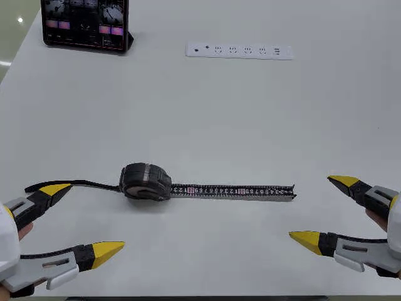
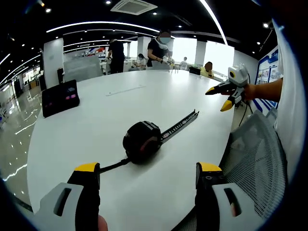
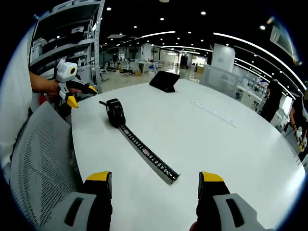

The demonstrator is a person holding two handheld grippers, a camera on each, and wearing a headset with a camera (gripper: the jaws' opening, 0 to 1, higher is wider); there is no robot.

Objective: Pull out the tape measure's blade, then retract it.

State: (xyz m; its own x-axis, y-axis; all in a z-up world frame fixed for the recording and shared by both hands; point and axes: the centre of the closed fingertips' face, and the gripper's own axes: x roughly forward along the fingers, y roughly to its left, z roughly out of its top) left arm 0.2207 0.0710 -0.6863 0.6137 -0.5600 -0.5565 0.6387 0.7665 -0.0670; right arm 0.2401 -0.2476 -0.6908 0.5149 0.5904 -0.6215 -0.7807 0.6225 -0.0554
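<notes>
The tape measure (image 1: 145, 182) lies on the white table (image 1: 207, 113), its blade (image 1: 235, 190) drawn out toward 3 o'clock. What may be a strap (image 1: 94, 184) trails toward 9. The left gripper (image 1: 97, 216) at 8 o'clock and the right gripper (image 1: 309, 207) at 4 both gape, holding nothing.

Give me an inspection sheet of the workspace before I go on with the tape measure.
Surface: white table.
Job's things: tape measure lies near the front edge; its blade is out, flat on the table, toward the right gripper; its strap trails toward the left gripper.
Clutter: tablet at far left; power strip at far middle.
Grippers: left gripper and right gripper have open jaws, hold nothing and are apart from the tape measure.
Cables: nothing seen.
Surroundings: mesh chair beside the table; people across the hall.
</notes>
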